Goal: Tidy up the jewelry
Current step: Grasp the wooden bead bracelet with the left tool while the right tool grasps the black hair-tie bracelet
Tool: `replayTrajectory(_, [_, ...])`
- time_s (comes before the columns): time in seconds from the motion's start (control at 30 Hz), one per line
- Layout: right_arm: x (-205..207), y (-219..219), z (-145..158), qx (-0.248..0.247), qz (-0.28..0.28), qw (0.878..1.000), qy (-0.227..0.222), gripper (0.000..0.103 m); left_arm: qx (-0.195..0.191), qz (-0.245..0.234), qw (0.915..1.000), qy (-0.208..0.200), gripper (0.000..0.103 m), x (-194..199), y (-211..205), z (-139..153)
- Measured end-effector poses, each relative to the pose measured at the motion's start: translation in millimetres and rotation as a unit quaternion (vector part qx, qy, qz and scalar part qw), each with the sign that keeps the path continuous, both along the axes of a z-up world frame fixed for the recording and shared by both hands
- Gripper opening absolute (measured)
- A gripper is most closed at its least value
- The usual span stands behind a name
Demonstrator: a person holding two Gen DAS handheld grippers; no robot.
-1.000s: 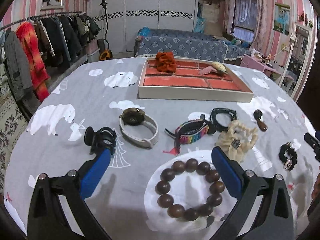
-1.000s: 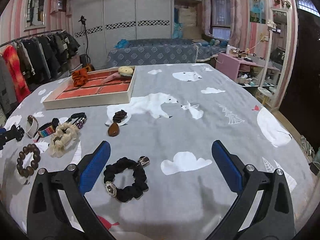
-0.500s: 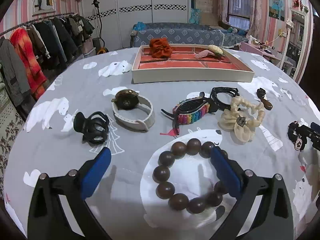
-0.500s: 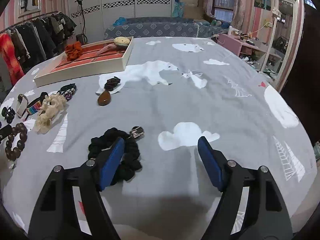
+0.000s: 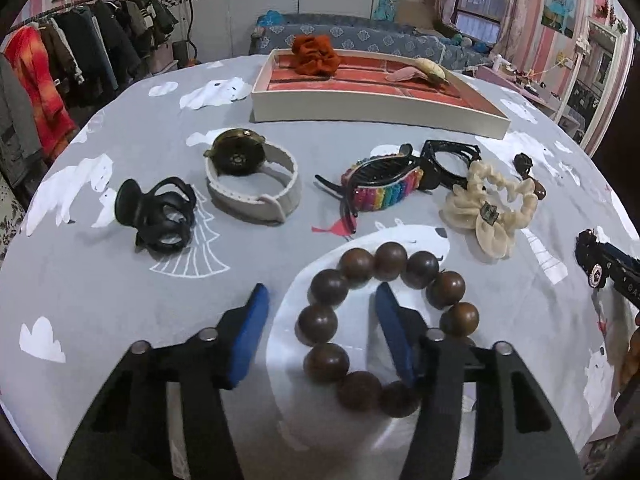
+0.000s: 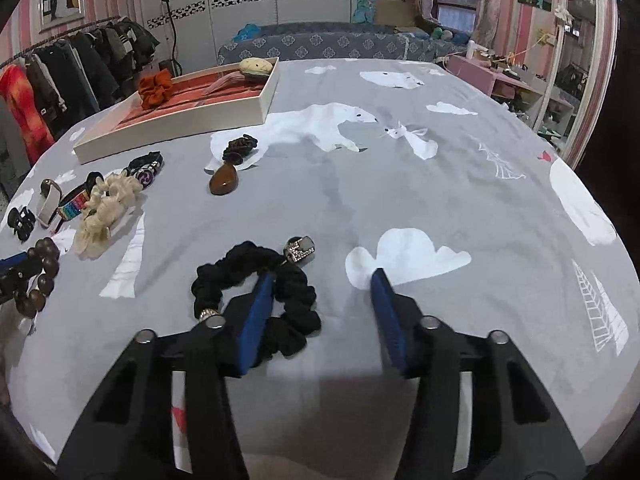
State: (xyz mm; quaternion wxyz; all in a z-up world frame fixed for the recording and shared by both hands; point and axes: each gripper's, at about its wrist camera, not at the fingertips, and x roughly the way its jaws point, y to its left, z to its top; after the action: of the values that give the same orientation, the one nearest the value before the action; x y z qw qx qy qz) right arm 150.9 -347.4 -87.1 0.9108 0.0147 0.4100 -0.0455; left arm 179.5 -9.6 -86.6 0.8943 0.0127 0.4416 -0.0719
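A: Both views: even, rather dim indoor light; soft shadows fall beneath each gripper onto the cloth (image 6: 460, 184).

B: Strong fisheye curvature, black corner vignetting. The window (image 5: 476, 20) glows, possibly daylight. Far room detail soft, slightly noisy.

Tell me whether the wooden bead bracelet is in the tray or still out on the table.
Out. The wooden bead bracelet lies on the grey tablecloth, well short of the tray, with the left hand-held gripper straddling its near side.
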Motion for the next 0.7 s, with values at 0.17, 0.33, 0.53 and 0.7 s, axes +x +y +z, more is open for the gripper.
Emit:
replayTrajectory(0.17, [3, 1, 0, 0.005, 0.002, 1.0, -0.002, 0.023, -0.002, -0.013, 0.9999, -0.001, 0.033, 0, -2, 1])
replayTrajectory(0.33, [3, 4, 0, -0.001, 0.012, 1.0, -0.004, 0.017, 0.001, -0.015, 0.9999, -0.001, 0.024, 0, -3, 1])
replayTrajectory(0.53, [2, 1, 3, 0.004, 0.015, 1.0, -0.013, 0.016, -0.014, -0.018, 0.9997, 0.002, 0.022, 1, 1, 3])
replayTrajectory(0.7, [-1, 3, 9, 0.004, 0.02, 0.999, -0.029, 0.014, -0.017, -0.026, 0.9994, -0.016, 0.022, -4, 1, 12])
